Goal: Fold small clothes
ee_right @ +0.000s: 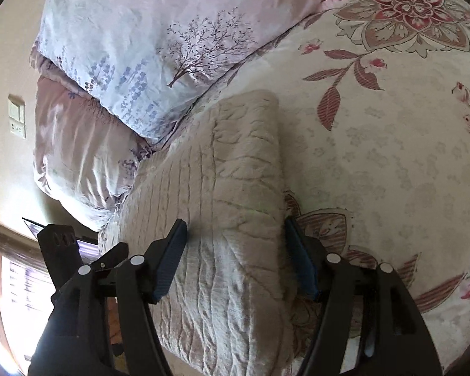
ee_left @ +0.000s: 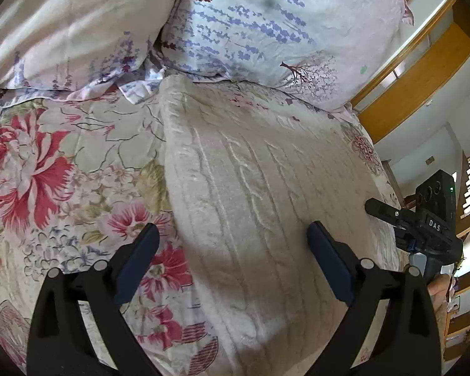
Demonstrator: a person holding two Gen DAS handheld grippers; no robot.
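The cream knit garment lies folded on the bed; left hand-held gripper spread wide above it, grasping nothing; right hand-held gripper straddles its edge, unclenched; soft, thick, light; pinch a folded edge.

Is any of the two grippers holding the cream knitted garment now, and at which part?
Nothing is held. The left gripper is wide open above the knitted garment. The right gripper straddles its folded edge, with the pads not pressing on it.
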